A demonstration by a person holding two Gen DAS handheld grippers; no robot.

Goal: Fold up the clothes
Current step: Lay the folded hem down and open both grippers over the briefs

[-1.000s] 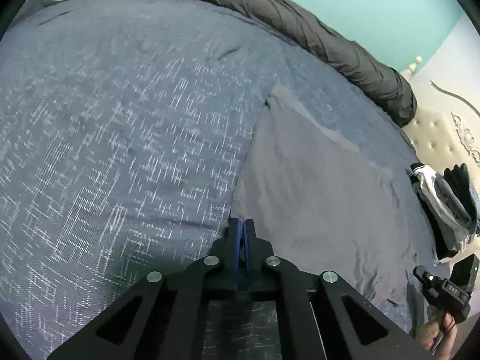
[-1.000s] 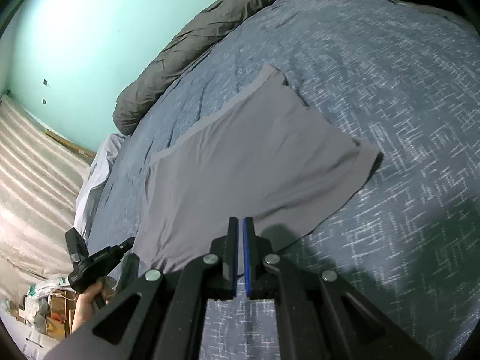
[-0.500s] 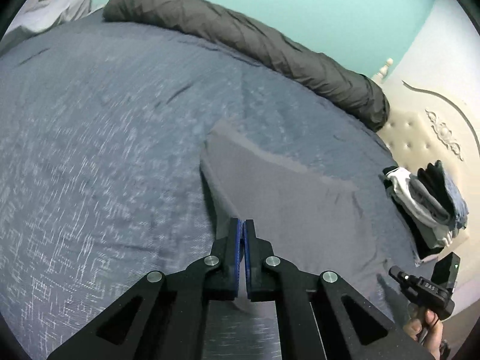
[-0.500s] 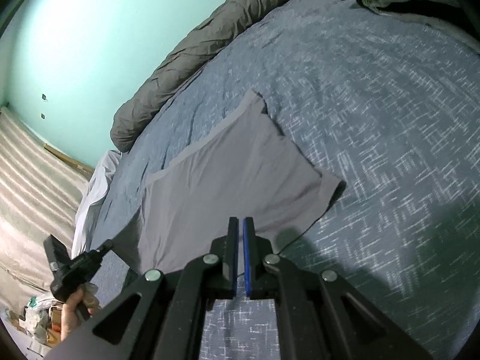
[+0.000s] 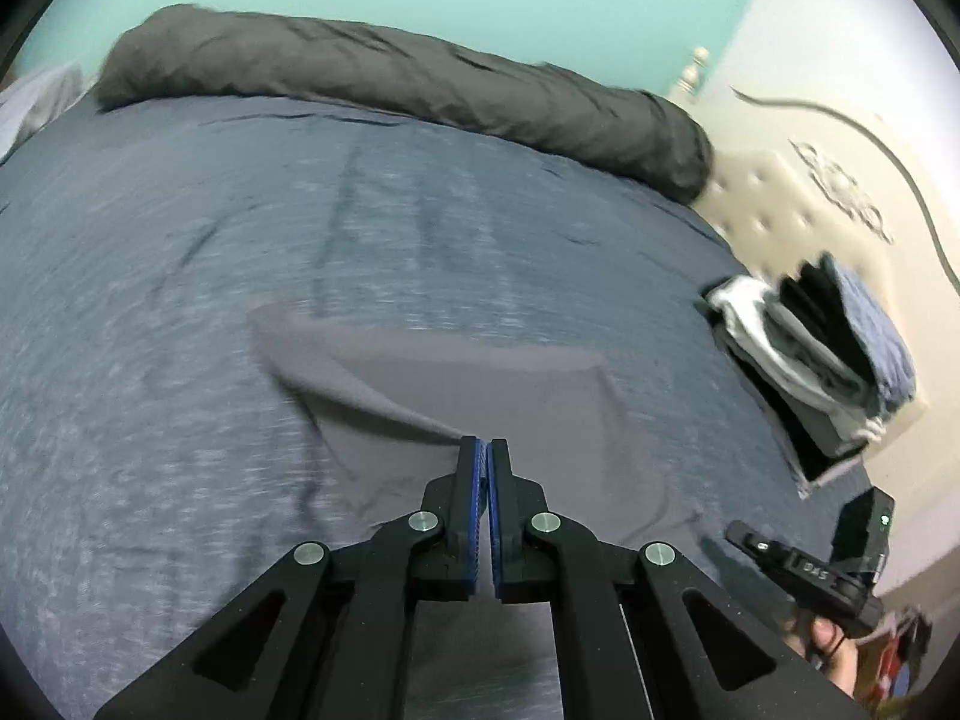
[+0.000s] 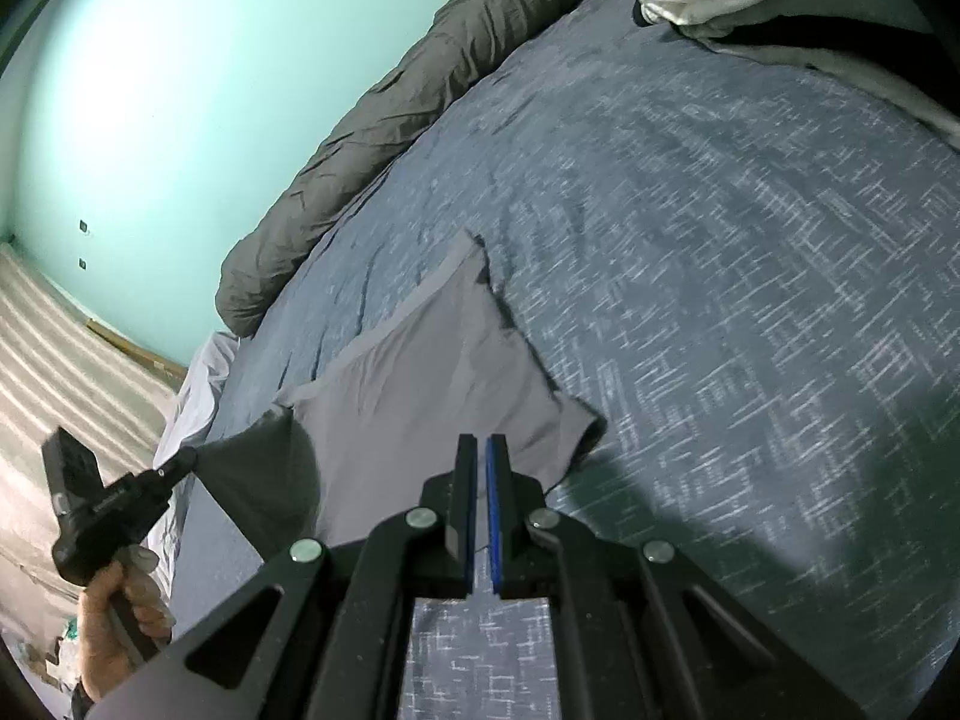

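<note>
A grey garment (image 5: 480, 384) lies spread on the blue patterned bedspread (image 5: 180, 300). My left gripper (image 5: 483, 450) is shut on its near edge, and the cloth rises in a taut ridge to the fingertips. In the right wrist view, the left gripper (image 6: 186, 457) holds a corner pulled up into a cone. The garment (image 6: 432, 372) reaches my right gripper (image 6: 482, 447), which is shut on its near edge, with the neighbouring corner lifted off the bed. The left wrist view shows the right gripper (image 5: 735, 534) at the garment's right corner.
A rolled dark grey duvet (image 5: 390, 72) runs along the far side of the bed by the teal wall. A pile of clothes (image 5: 828, 348) sits at the head end beside the cream tufted headboard (image 5: 780, 192). A hand (image 6: 114, 618) grips the left tool.
The left gripper has risen and swung across, lifting the garment's corner off the bed. The right gripper has drawn its edge back a little, so the garment looks shorter and bunched.
</note>
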